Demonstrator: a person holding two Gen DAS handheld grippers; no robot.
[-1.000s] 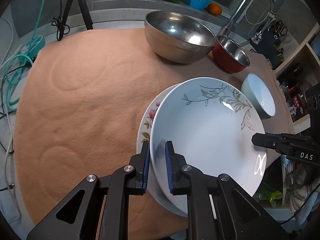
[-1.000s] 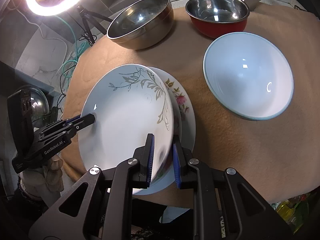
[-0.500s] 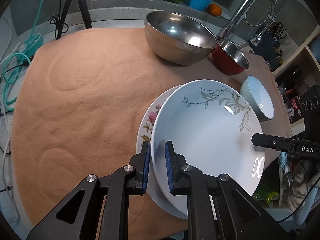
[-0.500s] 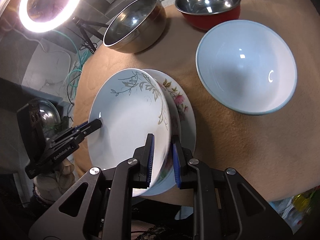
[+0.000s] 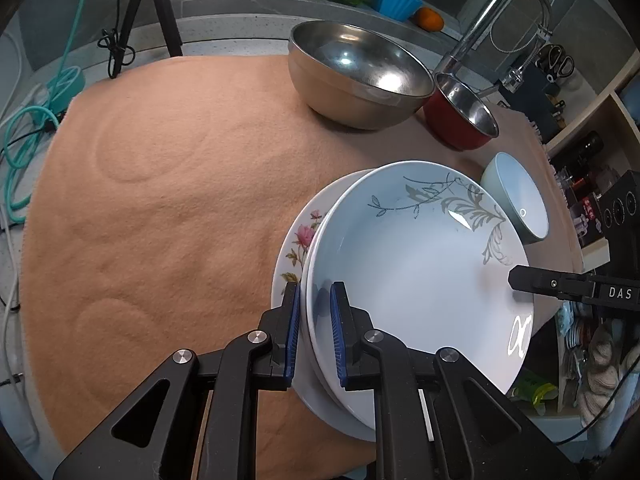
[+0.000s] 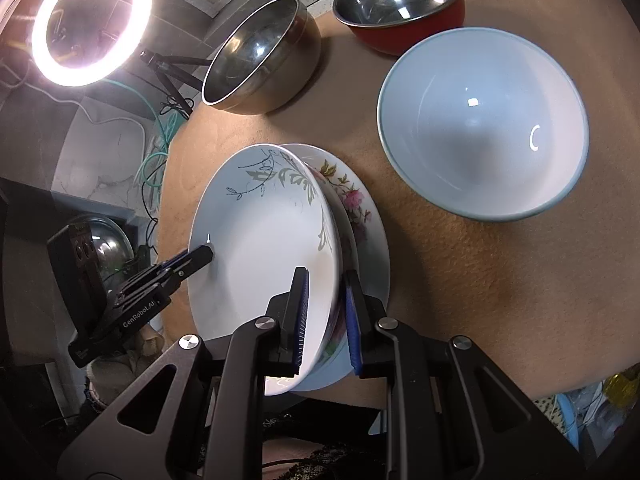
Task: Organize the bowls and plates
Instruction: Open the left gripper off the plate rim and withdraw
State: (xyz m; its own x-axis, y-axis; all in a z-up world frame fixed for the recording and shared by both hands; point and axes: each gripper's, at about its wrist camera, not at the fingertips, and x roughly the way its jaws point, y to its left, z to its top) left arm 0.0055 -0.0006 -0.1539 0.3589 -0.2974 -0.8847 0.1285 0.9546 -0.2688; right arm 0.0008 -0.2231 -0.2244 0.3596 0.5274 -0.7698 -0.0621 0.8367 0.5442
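tan cloth [image 5: 168, 184] bears three bowls, two plates; both tools clamp the leaf-patterned plate [image 5: 420, 264].

Each camera looks steeply down along its own tongs at the desk [image 5: 168, 200], close up. Both share the leaf-patterned plate [image 5: 420, 264] [image 6: 264, 240] from opposite rims.

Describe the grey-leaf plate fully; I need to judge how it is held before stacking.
The grey-leaf plate is white, glossy, ceramic-looking, shallow with a raised rim and a grey vine print along one side. It is tilted, overlapping the pink-flower plate beneath it. The left tool is shut on its near rim, and the right tool is shut on the opposite rim. It sits above the tan cloth, near the light-blue bowl.
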